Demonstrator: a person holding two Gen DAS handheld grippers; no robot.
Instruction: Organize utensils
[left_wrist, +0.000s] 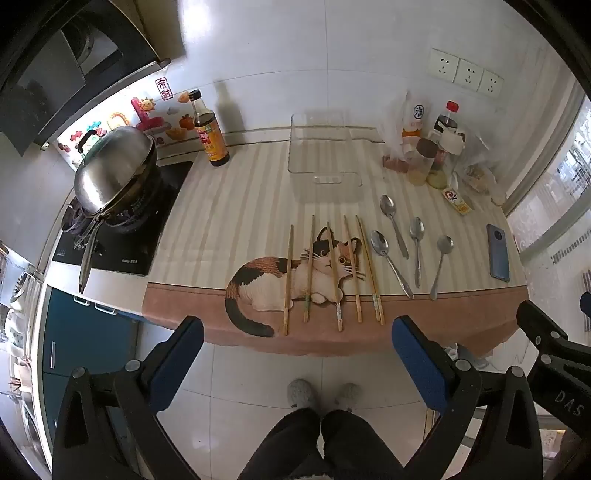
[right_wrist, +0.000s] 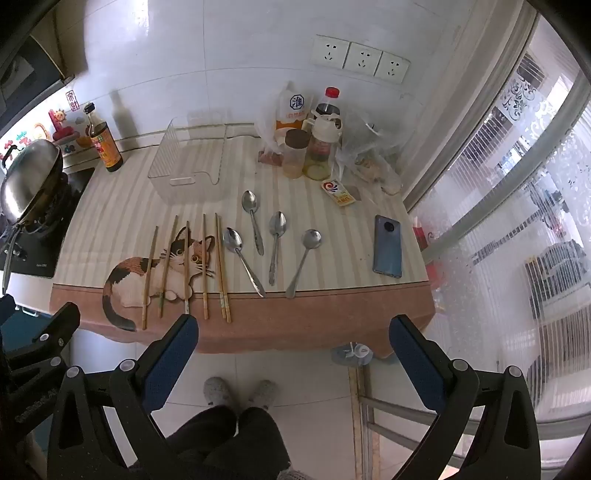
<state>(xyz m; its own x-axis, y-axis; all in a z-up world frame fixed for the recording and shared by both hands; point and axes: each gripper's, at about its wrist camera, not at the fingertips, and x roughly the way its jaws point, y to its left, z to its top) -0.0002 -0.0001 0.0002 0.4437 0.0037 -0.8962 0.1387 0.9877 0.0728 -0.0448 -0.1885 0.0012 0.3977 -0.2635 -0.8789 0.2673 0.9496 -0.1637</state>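
Several wooden chopsticks (left_wrist: 334, 273) (right_wrist: 186, 267) lie side by side on the striped cat-print cloth (left_wrist: 236, 221) (right_wrist: 122, 218), pointing away from me. Several metal spoons (left_wrist: 415, 251) (right_wrist: 275, 245) lie to their right. A clear plastic bin (left_wrist: 323, 155) (right_wrist: 188, 158) stands empty behind them near the wall. My left gripper (left_wrist: 297, 339) is open and empty, held above the floor in front of the counter edge. My right gripper (right_wrist: 293, 338) is open and empty, likewise short of the counter edge.
A lidded steel wok (left_wrist: 114, 168) (right_wrist: 31, 177) sits on the stove at left. A soy sauce bottle (left_wrist: 208, 131) (right_wrist: 103, 140) stands near the wall. Jars, bottles and bags (left_wrist: 436, 147) (right_wrist: 314, 144) crowd the back right. A blue phone (left_wrist: 498, 253) (right_wrist: 388, 245) lies at the right edge.
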